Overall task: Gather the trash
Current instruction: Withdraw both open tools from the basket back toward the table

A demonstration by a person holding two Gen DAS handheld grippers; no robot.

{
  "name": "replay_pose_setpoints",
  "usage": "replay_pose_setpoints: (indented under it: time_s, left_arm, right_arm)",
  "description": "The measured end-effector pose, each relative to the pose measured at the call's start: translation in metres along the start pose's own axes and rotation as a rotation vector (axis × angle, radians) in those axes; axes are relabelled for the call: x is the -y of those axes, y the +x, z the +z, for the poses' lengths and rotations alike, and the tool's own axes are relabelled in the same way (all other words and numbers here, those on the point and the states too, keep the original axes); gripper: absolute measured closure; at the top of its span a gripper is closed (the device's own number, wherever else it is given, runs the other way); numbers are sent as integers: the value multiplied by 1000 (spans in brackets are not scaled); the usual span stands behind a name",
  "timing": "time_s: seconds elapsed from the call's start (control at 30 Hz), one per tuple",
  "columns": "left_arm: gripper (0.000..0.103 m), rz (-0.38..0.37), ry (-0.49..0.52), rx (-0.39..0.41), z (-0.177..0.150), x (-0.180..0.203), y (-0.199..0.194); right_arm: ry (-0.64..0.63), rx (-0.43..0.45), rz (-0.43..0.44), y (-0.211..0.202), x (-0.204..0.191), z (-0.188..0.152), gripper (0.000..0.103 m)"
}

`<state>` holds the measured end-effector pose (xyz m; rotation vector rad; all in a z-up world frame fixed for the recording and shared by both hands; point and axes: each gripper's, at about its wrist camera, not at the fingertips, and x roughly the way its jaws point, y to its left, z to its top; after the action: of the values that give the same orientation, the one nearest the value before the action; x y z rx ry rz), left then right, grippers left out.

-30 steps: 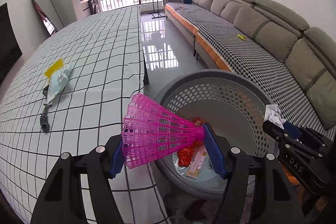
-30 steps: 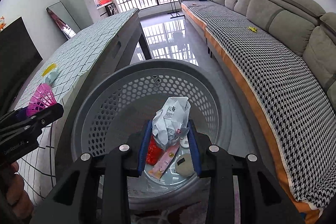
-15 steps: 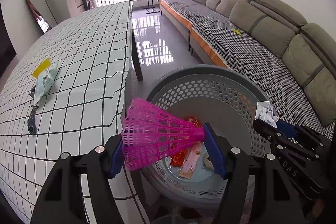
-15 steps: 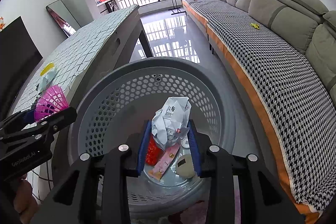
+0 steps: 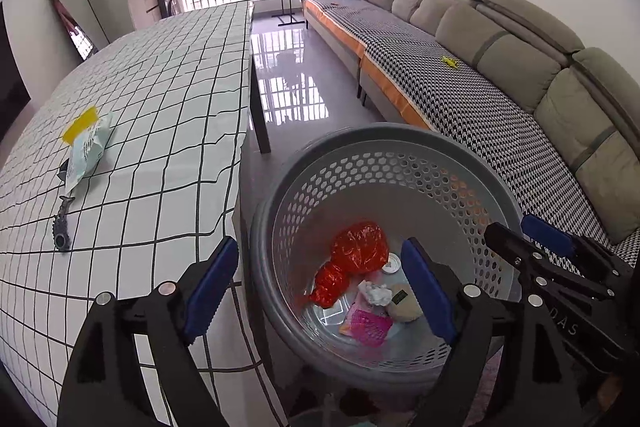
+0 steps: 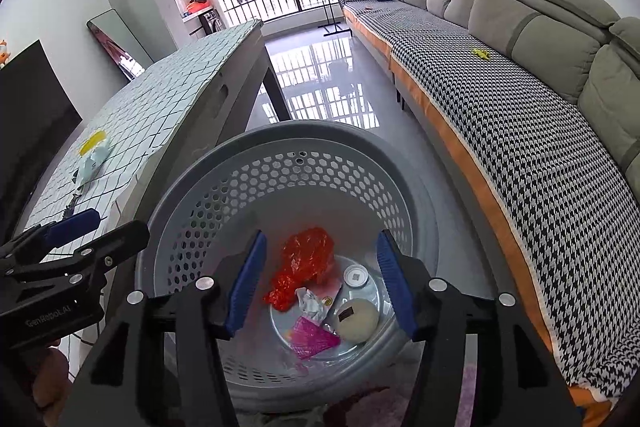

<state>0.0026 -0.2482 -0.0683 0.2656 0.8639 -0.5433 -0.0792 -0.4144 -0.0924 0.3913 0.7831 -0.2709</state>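
Both tools, left (image 5: 320, 291) & right (image 6: 318, 281), opening, empty, over basket rim (image 6: 304, 131); table edge (image 5: 244, 131) beside, maybe touching.

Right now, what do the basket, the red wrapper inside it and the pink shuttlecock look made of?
Basket: grey moulded plastic, matte, going by its smooth rim and regular hexagonal holes.
Red wrapper: thin plastic film or foil, crinkled, with glossy highlights; which one is unclear.
Pink shuttlecock: likely a plastic lattice skirt, translucent, lying on the basket floor.
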Motion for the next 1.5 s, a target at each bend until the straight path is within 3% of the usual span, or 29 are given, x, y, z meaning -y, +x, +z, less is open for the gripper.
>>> replay_pose_setpoints:
  time_s: [0.73, 1.5]
  left_arm:
    - [18, -15, -5, 32, -5, -2, -21]
    - [13, -10, -70, 87, -29, -50, -59]
  right_arm:
    - [2, 27, -4, -23, -5, -3, 45]
    - [-18, 60, 10, -53, -42, -19, 38]
